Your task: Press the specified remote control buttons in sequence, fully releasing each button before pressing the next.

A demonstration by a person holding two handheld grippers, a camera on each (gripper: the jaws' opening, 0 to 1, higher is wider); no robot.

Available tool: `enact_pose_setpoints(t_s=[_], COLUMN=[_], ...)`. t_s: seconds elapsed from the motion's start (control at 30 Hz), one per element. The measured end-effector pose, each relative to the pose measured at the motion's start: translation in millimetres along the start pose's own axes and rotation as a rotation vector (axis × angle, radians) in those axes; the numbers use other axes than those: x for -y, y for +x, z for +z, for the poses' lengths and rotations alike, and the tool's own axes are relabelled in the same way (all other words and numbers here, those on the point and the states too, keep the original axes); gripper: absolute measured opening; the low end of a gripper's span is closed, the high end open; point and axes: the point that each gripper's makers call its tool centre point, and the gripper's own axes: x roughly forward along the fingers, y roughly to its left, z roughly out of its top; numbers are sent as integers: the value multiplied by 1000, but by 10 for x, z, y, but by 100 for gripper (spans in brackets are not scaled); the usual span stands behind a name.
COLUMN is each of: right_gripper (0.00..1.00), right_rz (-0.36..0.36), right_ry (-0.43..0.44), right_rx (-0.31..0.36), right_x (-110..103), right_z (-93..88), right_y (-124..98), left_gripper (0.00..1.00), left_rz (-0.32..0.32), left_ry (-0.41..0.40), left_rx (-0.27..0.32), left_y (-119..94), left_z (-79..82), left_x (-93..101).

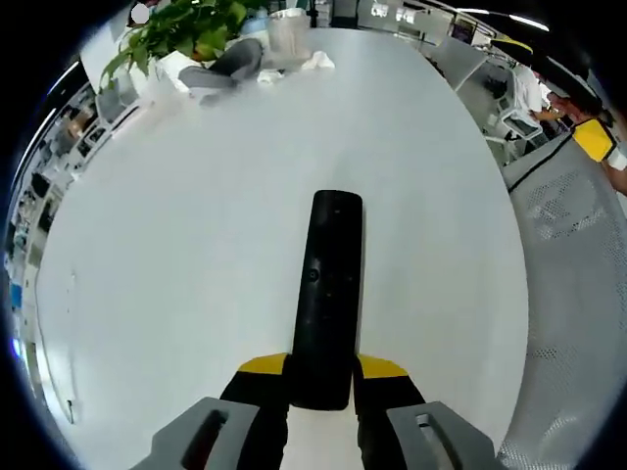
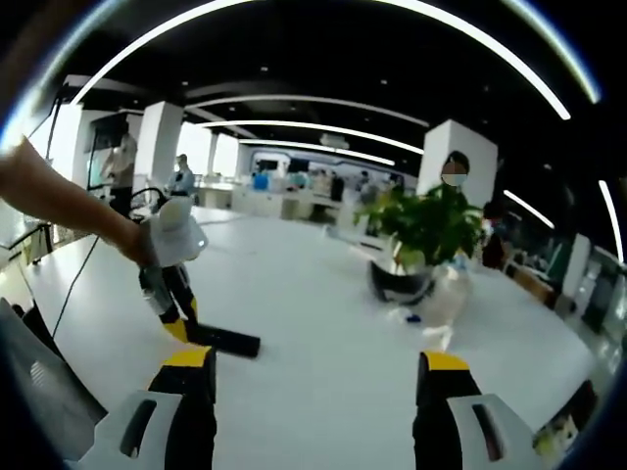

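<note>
- My left gripper (image 1: 321, 377) has its jaws closed on the near end of the remote (image 1: 327, 294); the yellow-tipped pads press it from both sides.
- The remote is black and slim, and extends straight away from me over the white desk (image 1: 196, 294). Whether its far end touches the desk, I cannot tell.
- In the right gripper view, the same left gripper (image 2: 181, 328) appears at the left, held by a hand (image 2: 137, 245), with the remote (image 2: 223, 340) lying low along the desk (image 2: 323, 323).
- My right gripper (image 2: 318, 377) is held well apart from the remote, jaws spread wide with nothing between them.
- A potted plant (image 2: 426, 230) stands at the far part of the desk, clear plastic items (image 2: 441, 299) just beside it.
- In the left gripper view, the plant (image 1: 186, 29) is at the far end, with a grey object (image 1: 230, 64) and crumpled white paper (image 1: 315, 62) near it.
</note>
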Motion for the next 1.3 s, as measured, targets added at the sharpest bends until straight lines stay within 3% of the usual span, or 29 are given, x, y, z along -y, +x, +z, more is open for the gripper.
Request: enact_pose_setpoints(t_s=[0.73,1.3], right_gripper=[82,82], right_rz=[-9,-18], right_ry=[-8,-7], right_rx=[-12,-3], right_x=[12,27], right_z=[-25,-9], right_y=[-4,-14], left_gripper=[24,24], left_rz=[-10,-14], left_ry=[18,30], left_rx=[-52,-81], left_y=[18,12], left_z=[57,74], left_x=[-333,-433])
